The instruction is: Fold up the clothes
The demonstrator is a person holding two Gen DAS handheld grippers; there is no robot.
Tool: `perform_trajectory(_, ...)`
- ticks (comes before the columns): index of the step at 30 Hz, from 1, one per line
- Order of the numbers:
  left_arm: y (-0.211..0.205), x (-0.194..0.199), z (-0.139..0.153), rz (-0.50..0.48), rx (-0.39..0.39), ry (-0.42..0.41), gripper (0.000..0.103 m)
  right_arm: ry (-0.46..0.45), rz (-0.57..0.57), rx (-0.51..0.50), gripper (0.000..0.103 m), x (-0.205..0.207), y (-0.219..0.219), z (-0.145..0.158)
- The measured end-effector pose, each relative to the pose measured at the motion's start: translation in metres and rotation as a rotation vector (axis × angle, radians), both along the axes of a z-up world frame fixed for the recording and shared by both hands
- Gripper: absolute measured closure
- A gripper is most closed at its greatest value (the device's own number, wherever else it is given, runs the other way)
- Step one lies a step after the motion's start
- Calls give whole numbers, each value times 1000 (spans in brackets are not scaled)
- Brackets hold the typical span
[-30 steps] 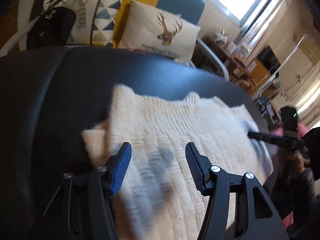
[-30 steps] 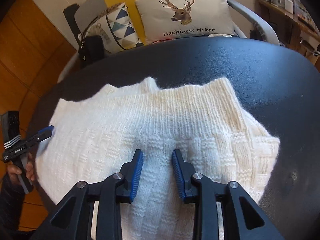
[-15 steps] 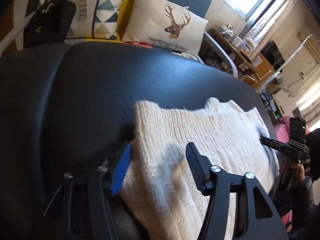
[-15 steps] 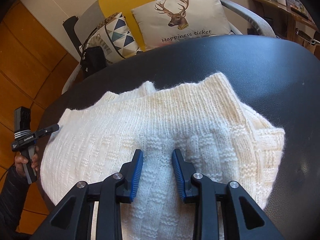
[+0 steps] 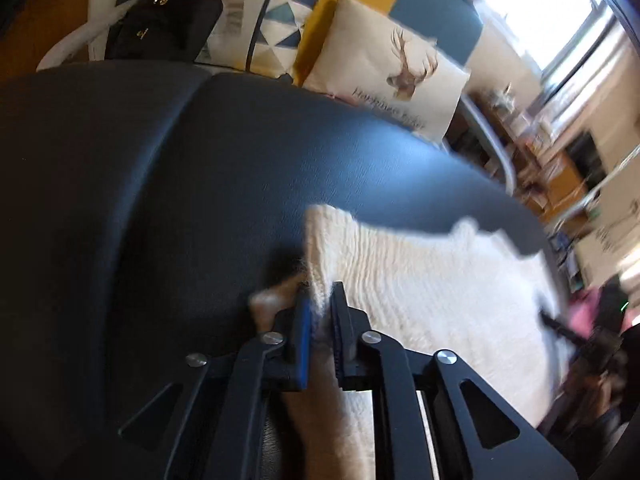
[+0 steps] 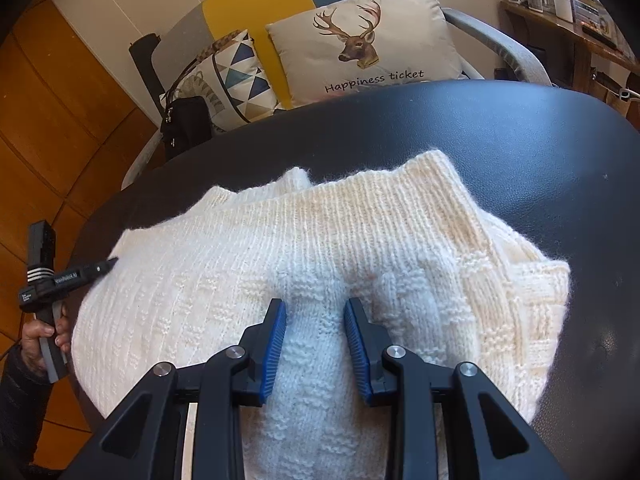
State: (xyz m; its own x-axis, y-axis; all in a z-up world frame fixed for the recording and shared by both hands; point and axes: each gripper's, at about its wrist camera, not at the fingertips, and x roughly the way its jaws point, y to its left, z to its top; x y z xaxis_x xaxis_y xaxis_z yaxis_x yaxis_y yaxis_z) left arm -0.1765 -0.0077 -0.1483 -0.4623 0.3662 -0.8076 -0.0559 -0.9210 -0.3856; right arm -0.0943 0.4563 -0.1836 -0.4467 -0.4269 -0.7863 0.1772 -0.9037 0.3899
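Observation:
A cream knitted sweater (image 6: 320,232) lies spread on a black padded tabletop (image 6: 520,140). My right gripper (image 6: 314,308) is at its near middle, the blue pads pressing a raised ridge of knit between them. In the blurred left wrist view, my left gripper (image 5: 320,292) is at the sweater's (image 5: 420,280) left edge. Its jaws are closing, and the pads pinch the fuzzy edge. The left gripper's tip (image 6: 100,266) also shows at the sweater's left side in the right wrist view, held by a hand (image 6: 40,336).
Behind the table stands a chair with a deer cushion (image 6: 368,40), a triangle-patterned cushion (image 6: 232,76) and a black bag (image 6: 186,124). A wooden shelf (image 6: 560,28) with small items is at the far right. Bare tabletop (image 5: 200,200) stretches left of the sweater.
My left gripper slid left and down to the sweater's edge and its jaws narrowed from wide apart onto the knit. The right gripper kept its place and its hold.

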Motion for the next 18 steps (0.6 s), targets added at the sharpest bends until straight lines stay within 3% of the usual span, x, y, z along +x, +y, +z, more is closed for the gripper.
perform_trajectory(2,1,2,7,9,-30,0,71,-9,-9,-16,73,1,3,4)
perform_trajectory(5,6,20,17,-8,-123,23,68,1,-33,-41,72,6,15,17)
perform_trajectory(8,2,43,15,-19,-110,6,66,10,-51,-7,72,20,22,22)
perform_trajectory(12,-8,68,9,-36,6,-17,65,-12,-44,-15,72,40,24,11)
perform_trajectory(15,0,72,5,-44,-40,-15,65,5,-72,-42,72,47,27,2)
perform_trajectory(16,2,73,4,-49,-42,-19,69,6,-87,-57,72,47,29,0)
perform_trajectory(17,3,75,7,-51,-13,-8,97,4,-105,-67,72,48,30,0)
perform_trajectory(18,2,79,15,-43,-9,29,98,0,-127,-74,72,48,32,2)
